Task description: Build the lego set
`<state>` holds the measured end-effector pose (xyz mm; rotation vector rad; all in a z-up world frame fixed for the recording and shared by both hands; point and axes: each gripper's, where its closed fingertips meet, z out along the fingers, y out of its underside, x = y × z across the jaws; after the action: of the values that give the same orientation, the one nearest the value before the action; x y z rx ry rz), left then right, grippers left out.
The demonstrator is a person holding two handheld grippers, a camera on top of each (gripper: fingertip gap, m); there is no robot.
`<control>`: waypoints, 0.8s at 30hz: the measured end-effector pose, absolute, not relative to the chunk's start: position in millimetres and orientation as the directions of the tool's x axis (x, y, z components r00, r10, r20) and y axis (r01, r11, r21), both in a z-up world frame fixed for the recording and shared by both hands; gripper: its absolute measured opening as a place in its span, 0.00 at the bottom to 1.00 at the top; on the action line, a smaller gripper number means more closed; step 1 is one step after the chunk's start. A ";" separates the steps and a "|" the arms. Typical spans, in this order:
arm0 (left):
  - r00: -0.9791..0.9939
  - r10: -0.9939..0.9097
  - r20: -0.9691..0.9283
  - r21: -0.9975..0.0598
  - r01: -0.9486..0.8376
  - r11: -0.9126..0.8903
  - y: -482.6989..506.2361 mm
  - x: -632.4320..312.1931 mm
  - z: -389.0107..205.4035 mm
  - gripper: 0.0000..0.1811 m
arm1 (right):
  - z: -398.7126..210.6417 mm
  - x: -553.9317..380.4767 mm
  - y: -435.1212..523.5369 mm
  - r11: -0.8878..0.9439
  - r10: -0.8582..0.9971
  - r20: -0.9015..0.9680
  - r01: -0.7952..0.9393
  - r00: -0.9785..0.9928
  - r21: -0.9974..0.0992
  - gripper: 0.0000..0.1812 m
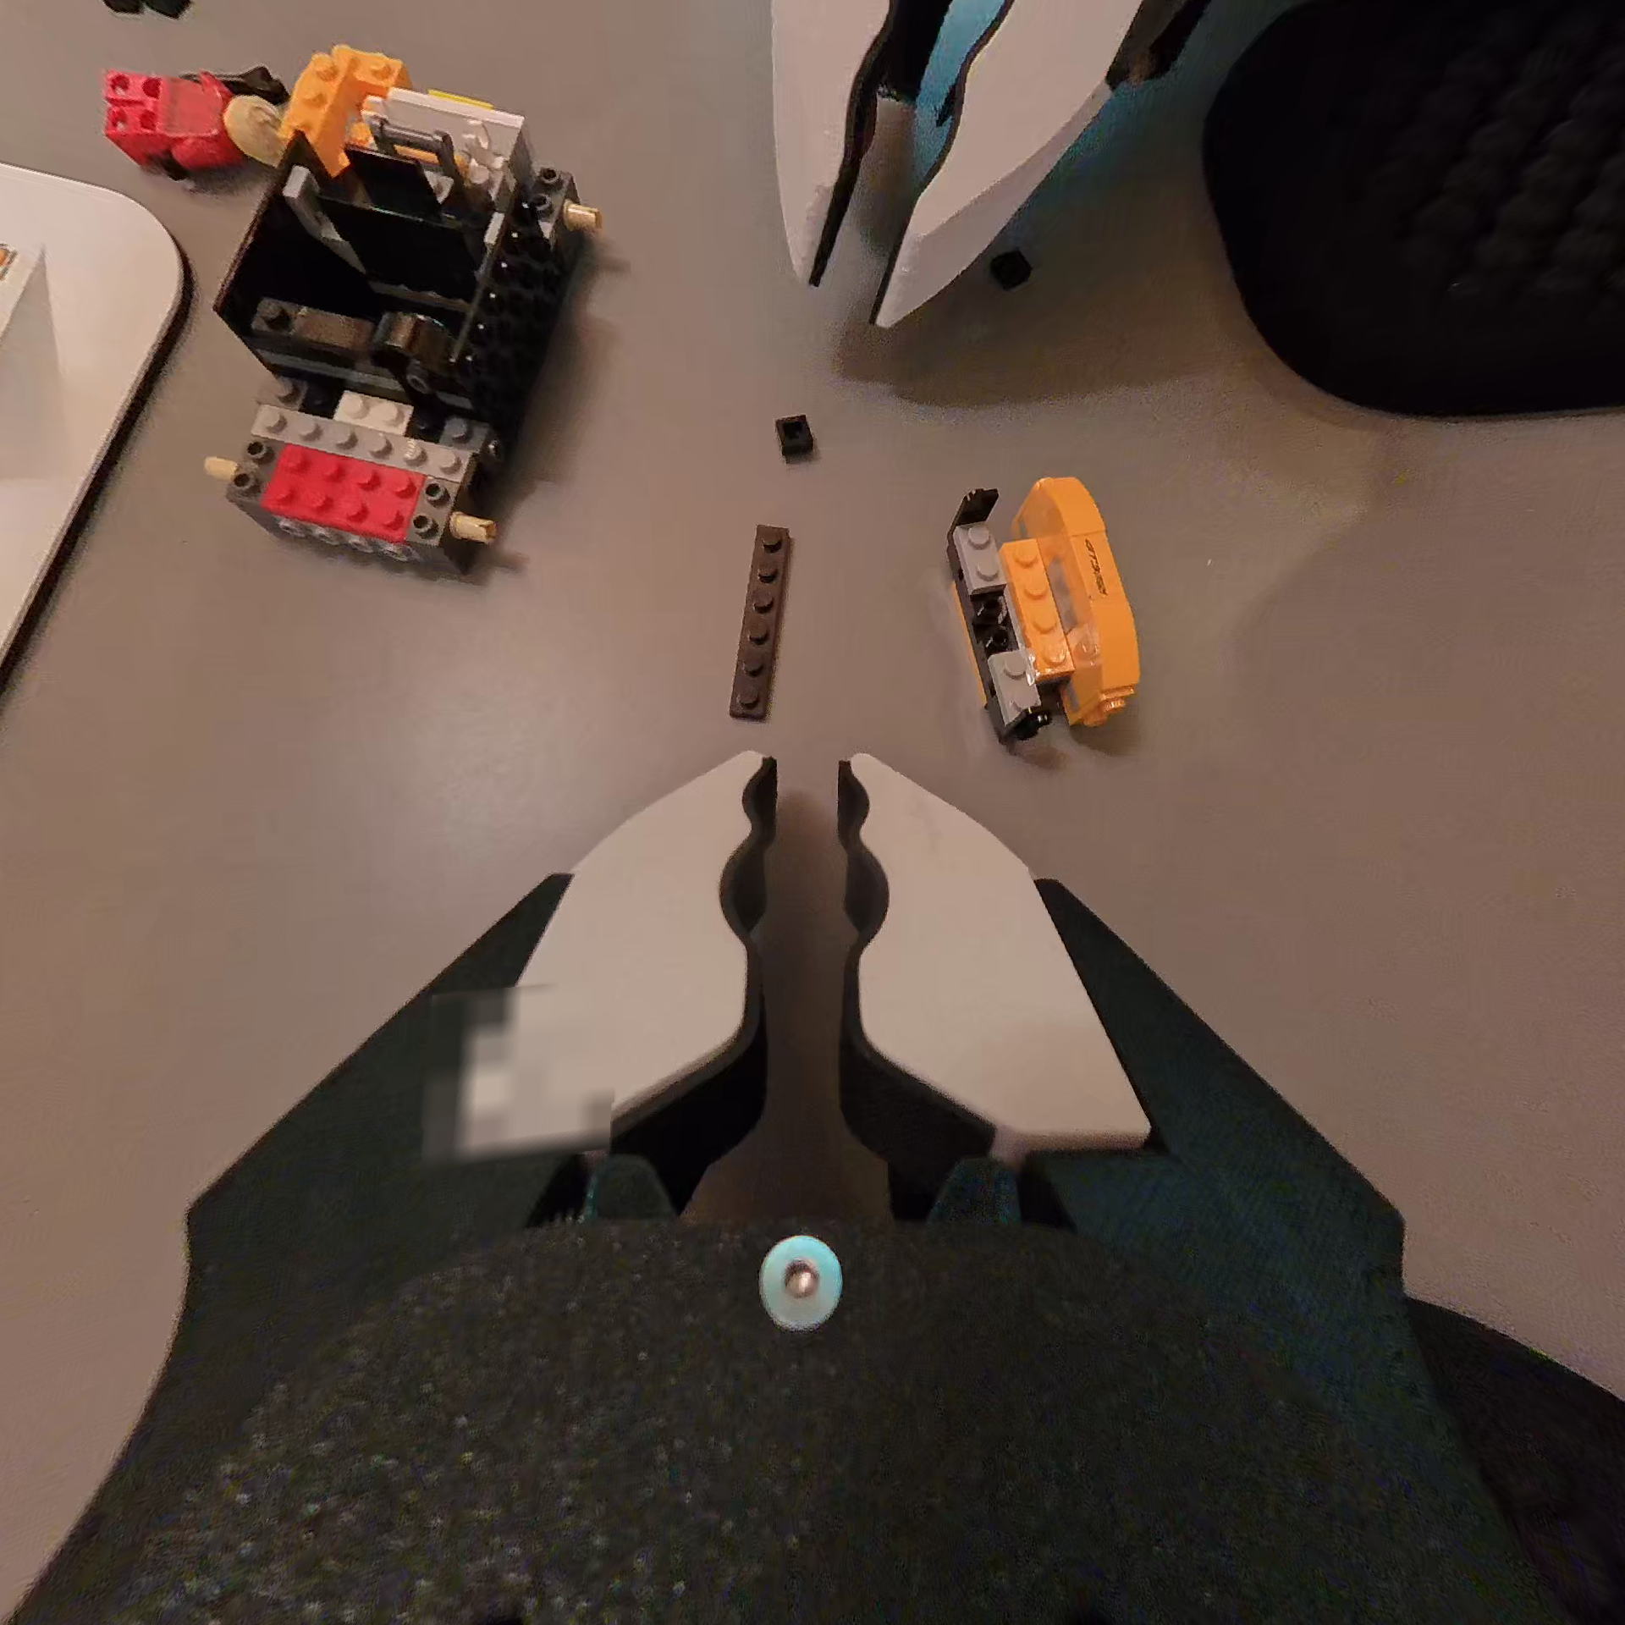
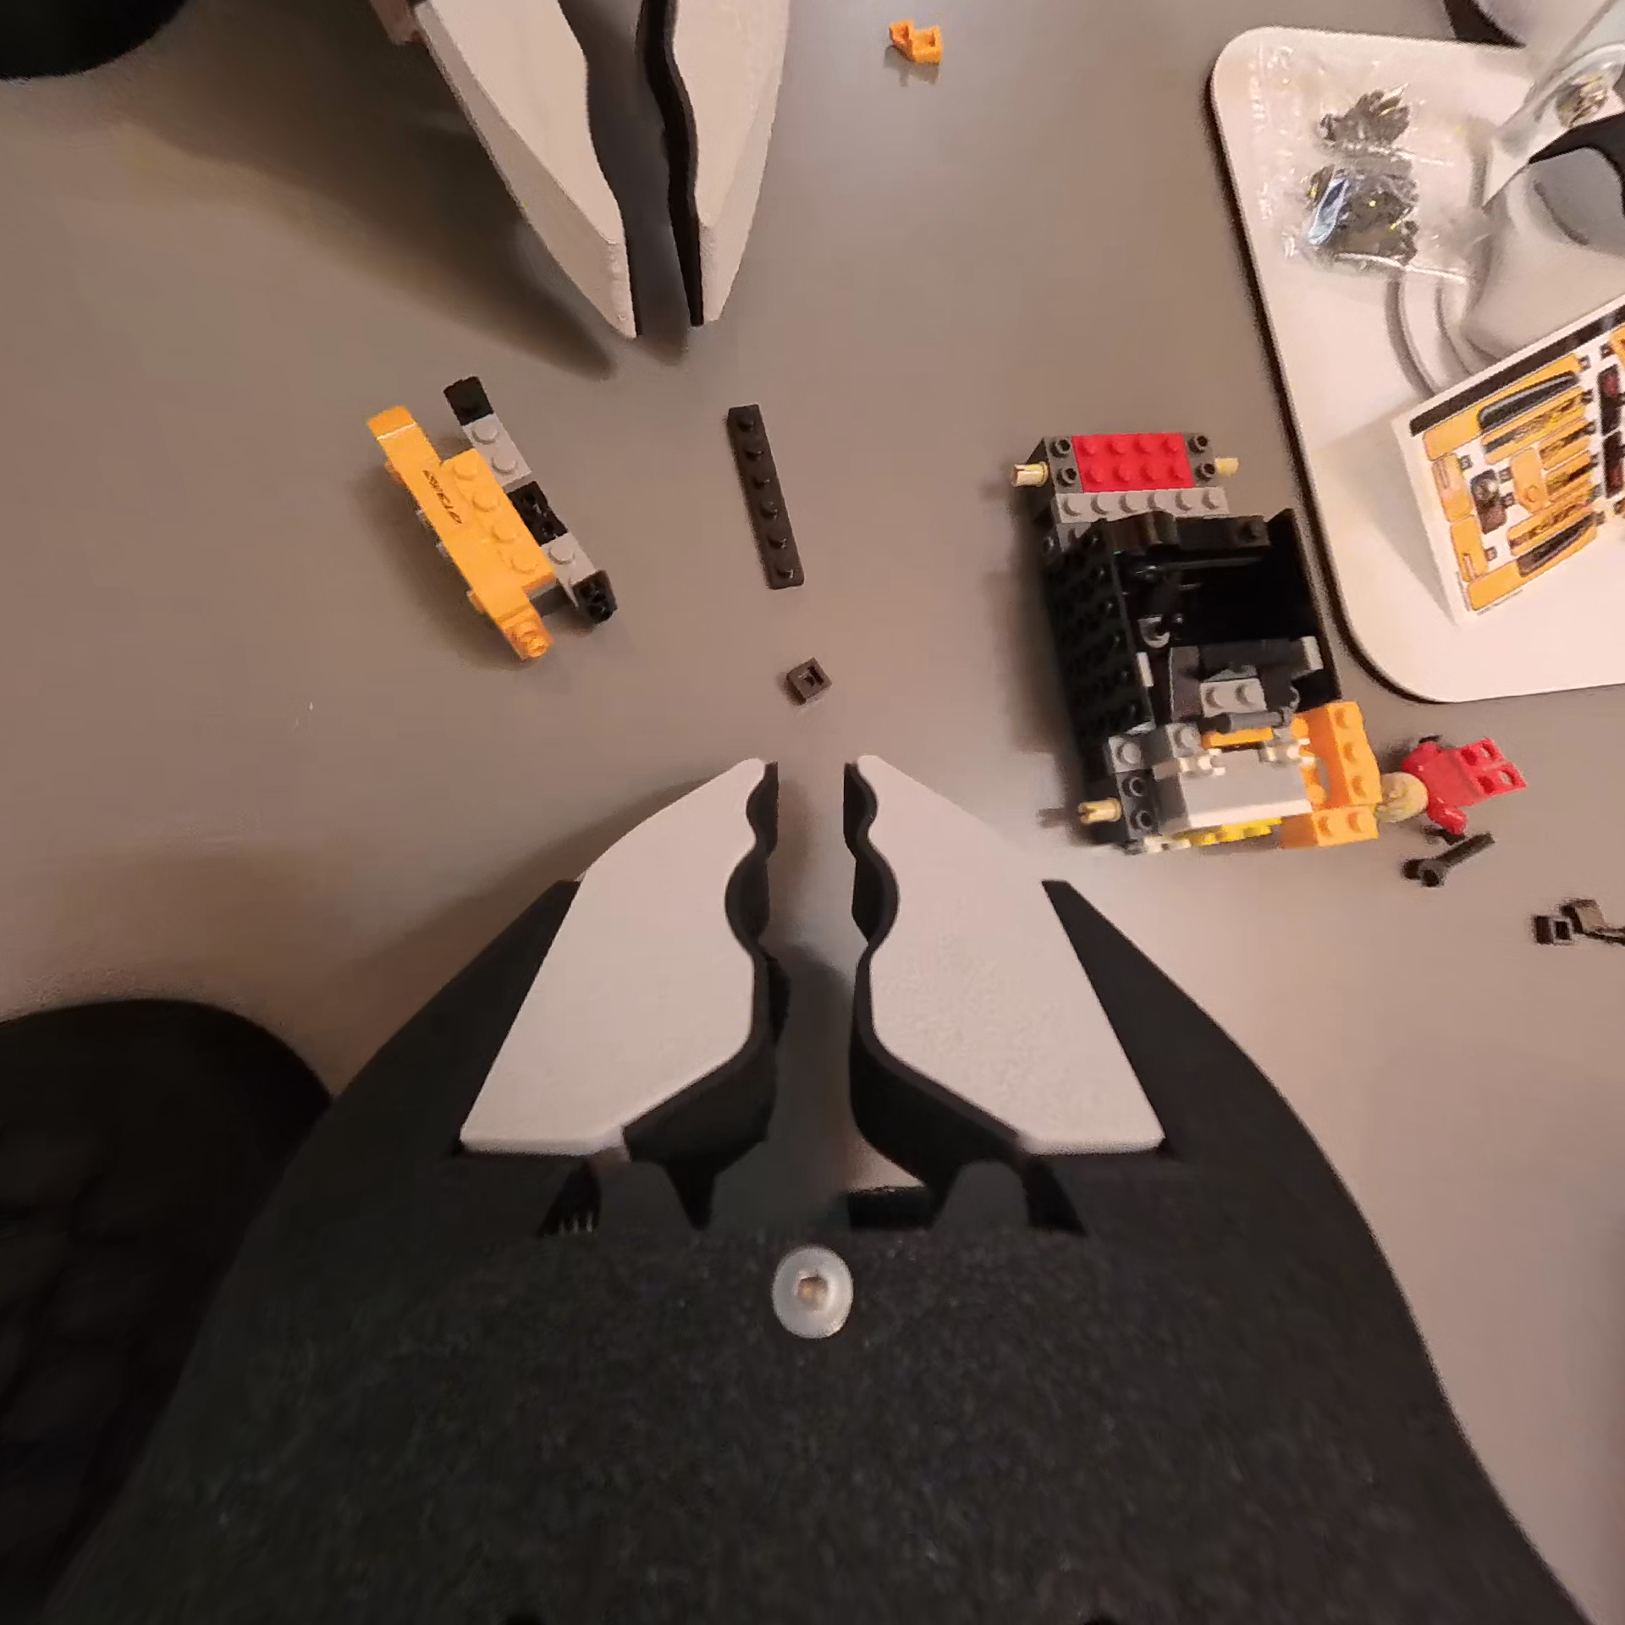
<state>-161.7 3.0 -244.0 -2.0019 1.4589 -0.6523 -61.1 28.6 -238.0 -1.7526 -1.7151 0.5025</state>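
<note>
Long dark plate (image 1: pixel 761 623), one row of studs, lies flat & studs-up on the grey table (image 1: pixel 440 835), mid-way btwn the two grippers. Its long axis runs from one gripper to the other, one end pointing at each. Small dark 1-stud piece (image 1: pixel 795 436) sits just past its far end, apart from it.

Left gripper (image 1: pixel 807 763) hovers at the plate's near end, jaws slightly apart, holding nothing. Right gripper (image 2: pixel 811 767) likewise: narrow gap, empty, nearest the 1-stud piece (image 2: pixel 808 681).

Likely step: pick up the plate. Best done by closing across its short width near the middle, so it doesn't pivot.

Orange sub-assembly (image 1: pixel 1046 607) lies beside the plate, black chassis (image 1: pixel 387 352) on the other side, both well apart.
</note>
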 end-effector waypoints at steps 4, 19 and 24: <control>0.281 -0.958 0.053 -0.686 -0.687 -0.239 1.9 -160.0 -247.7 0.07 | -240.4 -74.3 28.3 0.071 0.980 0.184 0.739 0.072 -0.669 0.07; 0.282 -0.957 0.065 -0.698 -0.672 -0.246 1.9 -161.5 -244.5 0.07 | -237.3 -95.1 11.7 -0.226 0.970 -0.224 0.706 0.097 -0.672 0.04; 0.275 -0.958 0.078 -0.688 -0.681 -0.251 -0.2 -161.3 -248.4 0.07 | -244.7 -80.6 22.9 -0.340 0.937 -0.294 0.691 0.190 -0.638 0.06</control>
<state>-161.3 -0.2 -248.4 -2.0152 1.4689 -0.6781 -80.6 22.9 -244.7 -2.1089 -1.5305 0.9328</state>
